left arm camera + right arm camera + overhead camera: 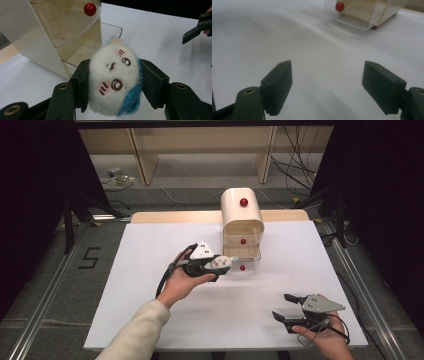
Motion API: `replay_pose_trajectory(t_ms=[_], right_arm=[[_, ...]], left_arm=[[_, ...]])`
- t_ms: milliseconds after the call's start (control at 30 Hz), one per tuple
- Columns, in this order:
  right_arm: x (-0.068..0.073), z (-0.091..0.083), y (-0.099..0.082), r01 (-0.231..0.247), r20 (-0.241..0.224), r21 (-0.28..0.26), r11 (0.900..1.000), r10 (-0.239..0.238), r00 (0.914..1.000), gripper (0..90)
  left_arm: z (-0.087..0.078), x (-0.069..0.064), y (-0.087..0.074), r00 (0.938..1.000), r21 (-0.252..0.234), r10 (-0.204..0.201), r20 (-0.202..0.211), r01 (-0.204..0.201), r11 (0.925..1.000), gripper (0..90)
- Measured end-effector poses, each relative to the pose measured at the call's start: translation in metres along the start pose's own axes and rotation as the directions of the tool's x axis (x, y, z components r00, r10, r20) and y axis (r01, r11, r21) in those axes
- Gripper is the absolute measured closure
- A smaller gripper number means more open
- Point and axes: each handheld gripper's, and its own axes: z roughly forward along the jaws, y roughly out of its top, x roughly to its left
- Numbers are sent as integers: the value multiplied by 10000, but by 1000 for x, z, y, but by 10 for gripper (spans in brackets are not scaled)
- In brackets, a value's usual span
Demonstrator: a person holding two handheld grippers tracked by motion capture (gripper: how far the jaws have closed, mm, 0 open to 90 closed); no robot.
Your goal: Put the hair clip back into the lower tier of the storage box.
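Note:
A white plush toy (113, 80) with blue hair and a stitched face is clamped between the jaws of my left gripper (114, 75). In the high view that gripper (222, 263) hovers mid-table, just left of the pulled-out clear bottom drawer (243, 254) of a cream drawer cabinet (242, 210). The toy (219, 262) shows at the gripper's tip. Each drawer front carries a red knob (242, 268). My right gripper (281, 306) rests open near the front right of the table, and nothing sits between its jaws (334, 87).
A white mat (150, 270) covers the table, with a strip of wood (170, 216) showing along the far edge. The clear drawer (362, 12) and its red knob (340, 6) lie ahead in the right gripper view. Cables (295, 165) trail on the floor behind.

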Motion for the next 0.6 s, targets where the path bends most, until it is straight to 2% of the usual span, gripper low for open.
replay_pose_trajectory(t_ms=[600], right_arm=[[0, 0, 0, -12, 2, -7, 10000, 12, 10000, 251]], left_arm=[[7, -3, 6, 9999, 48, 48, 114, -49, 10000, 465]])
